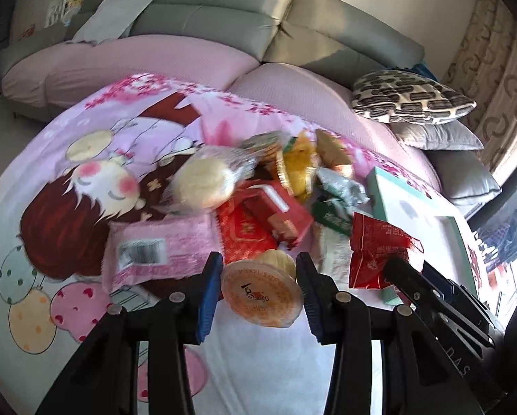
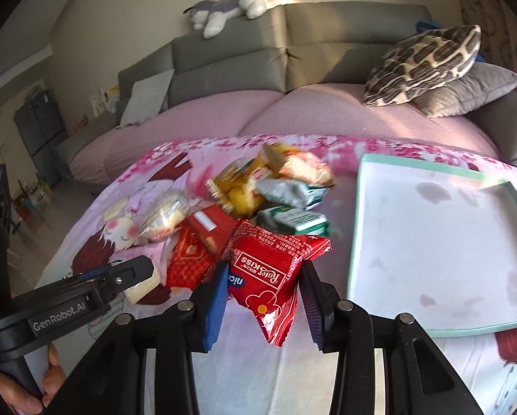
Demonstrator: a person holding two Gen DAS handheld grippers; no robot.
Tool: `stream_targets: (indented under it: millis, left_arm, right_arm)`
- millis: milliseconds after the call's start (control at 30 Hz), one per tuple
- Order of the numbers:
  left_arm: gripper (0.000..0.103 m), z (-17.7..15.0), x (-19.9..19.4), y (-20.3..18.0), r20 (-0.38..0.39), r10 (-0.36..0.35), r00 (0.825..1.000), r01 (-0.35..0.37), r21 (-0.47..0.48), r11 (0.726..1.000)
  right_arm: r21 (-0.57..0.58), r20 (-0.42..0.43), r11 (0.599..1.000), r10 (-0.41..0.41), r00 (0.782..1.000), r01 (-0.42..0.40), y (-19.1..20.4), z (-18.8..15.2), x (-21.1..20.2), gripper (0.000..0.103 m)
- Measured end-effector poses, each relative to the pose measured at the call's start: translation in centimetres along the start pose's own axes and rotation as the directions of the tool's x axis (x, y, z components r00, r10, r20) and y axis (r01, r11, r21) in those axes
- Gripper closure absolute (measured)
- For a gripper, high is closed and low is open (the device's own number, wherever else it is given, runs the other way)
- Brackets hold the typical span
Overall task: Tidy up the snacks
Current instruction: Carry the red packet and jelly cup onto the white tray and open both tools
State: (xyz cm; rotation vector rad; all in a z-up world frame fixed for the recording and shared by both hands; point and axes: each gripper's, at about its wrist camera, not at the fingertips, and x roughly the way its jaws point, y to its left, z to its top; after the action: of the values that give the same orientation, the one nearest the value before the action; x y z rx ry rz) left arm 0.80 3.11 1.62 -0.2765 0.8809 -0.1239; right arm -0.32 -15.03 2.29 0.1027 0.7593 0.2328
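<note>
Left gripper (image 1: 260, 278) clamped on orange-lidded jelly cup (image 1: 261, 292), just in front of snack pile (image 1: 258, 193). Right gripper (image 2: 263, 285) clamped on red wafer packet (image 2: 275, 276), also at pile's near edge. Teal tray (image 2: 358, 228) right of pile, on pink cartoon cloth (image 2: 147, 186).

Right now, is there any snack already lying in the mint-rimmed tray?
No. In the right wrist view the tray is bare inside, and the red packet sits clamped in the right gripper.
</note>
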Motion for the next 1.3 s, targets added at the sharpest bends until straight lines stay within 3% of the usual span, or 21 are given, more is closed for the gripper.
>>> stream_targets:
  millis: [200,400,667,867,1300]
  left_arm:
    - [0.058,1.3,0.1,-3.6,0.006,-0.040,0.999,0.040,0.075,0.996]
    - [0.058,2.5,0.8,-8.9,0.010,-0.118,0.993,0.114,0.177,0.978]
    - [0.058,2.5,3.3,-16.8,-0.037,-0.215,0.976,0.215,0.328,0.920]
    - [0.058,1.8,5.9,-20.1,-0.070,-0.232,0.970,0.241,0.379,0.894]
    - [0.058,-1.0,11.6,-20.8,-0.165,-0.162,0.973,0.216,0.401,0.890]
  right_arm:
    - [0.088,0.048,0.994,-0.072,0.996,0.068,-3.7,1.1,-1.8,0.060]
    - [0.234,0.074,0.952,-0.218,0.973,0.196,-9.7,1.6,-3.9,0.060]
    - [0.438,0.048,0.809,-0.456,0.888,0.392,-18.3,0.8,-6.8,0.060]
    - [0.485,0.026,0.750,-0.526,0.850,0.449,-21.4,0.2,-7.7,0.060]
    - [0.472,-0.083,0.743,-0.499,0.863,0.475,-23.6,-0.9,-4.0,0.060]
